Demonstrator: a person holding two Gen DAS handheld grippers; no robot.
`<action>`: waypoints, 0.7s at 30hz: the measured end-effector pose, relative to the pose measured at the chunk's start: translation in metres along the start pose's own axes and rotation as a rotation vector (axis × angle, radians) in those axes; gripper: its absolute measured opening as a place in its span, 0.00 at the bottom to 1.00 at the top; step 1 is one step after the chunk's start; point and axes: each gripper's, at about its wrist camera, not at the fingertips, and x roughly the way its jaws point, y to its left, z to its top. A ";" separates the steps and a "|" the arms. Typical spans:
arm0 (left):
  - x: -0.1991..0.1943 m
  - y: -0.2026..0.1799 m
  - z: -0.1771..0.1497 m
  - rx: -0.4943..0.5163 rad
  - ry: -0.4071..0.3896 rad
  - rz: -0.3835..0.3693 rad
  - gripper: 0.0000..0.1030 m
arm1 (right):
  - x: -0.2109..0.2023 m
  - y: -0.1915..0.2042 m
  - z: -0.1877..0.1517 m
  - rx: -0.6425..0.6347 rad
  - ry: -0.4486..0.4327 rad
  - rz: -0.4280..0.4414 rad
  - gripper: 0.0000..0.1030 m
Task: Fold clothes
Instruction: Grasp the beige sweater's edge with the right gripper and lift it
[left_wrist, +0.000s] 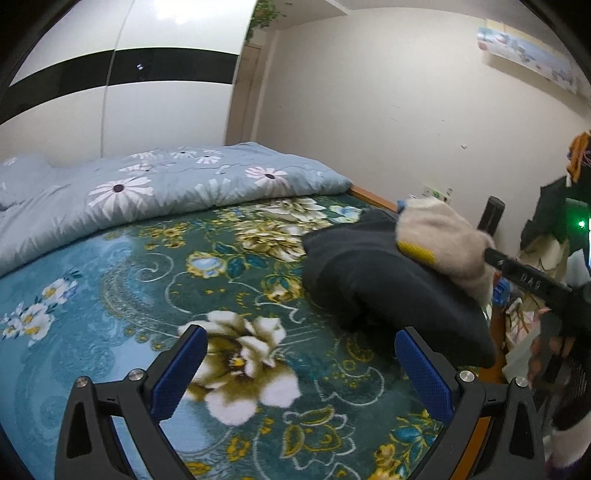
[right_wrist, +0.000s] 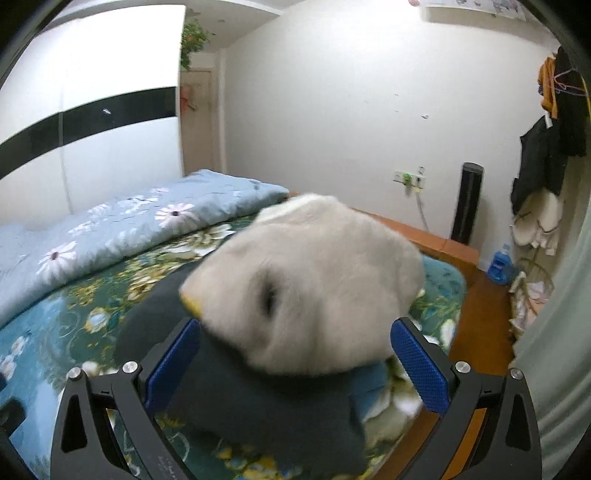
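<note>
Nearest in the left wrist view is the left gripper (left_wrist: 301, 363), its 2 blue pads spread wide with only the flowered bed blanket (left_wrist: 110, 295) between them – it holds nothing. In the right wrist view the right gripper (right_wrist: 295, 363) is also spread wide. A cream fluffy garment (right_wrist: 314, 280) and a dark garment (right_wrist: 258, 402) lie between its pads, but the pads do not seem to press on the cloth, so I judge it is not gripping.

The clothes lie together in 1 heap on the right part of the bed, close to its wooden edge (left_wrist: 373, 197). The dark garment (left_wrist: 369, 280) is below and the cream fluffy garment (left_wrist: 443, 240) rests on top of it, with a small yellow patch (left_wrist: 417, 254) at its rim. The cream piece is blurred in both views, so its exact shape cannot be told.

Both pieces look soft, light and limp – they will sag and bunch when lifted, and nothing here is fragile. The fluffy pile may slide a little in the pads, so a deep bite on a hem or a corner is safer than a pinch on the rounded middle. The top piece should probably be taken off first, by 2 corners, and spread flat on the free blanket at the left.

Farther away a light blue quilt (left_wrist: 166, 184) with daisies lies along the far side of the bed, and behind it stands a white wardrobe (left_wrist: 110, 110) with a black band.
</note>
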 end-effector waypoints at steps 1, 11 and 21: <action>-0.002 0.005 0.002 -0.015 -0.007 0.001 1.00 | -0.003 -0.004 0.001 0.015 -0.006 0.004 0.99; -0.007 0.037 0.006 -0.147 0.005 -0.021 1.00 | 0.027 0.000 0.002 -0.069 0.067 -0.060 0.63; -0.008 0.045 0.008 -0.169 0.016 -0.012 1.00 | 0.020 0.009 0.012 -0.111 0.046 -0.066 0.63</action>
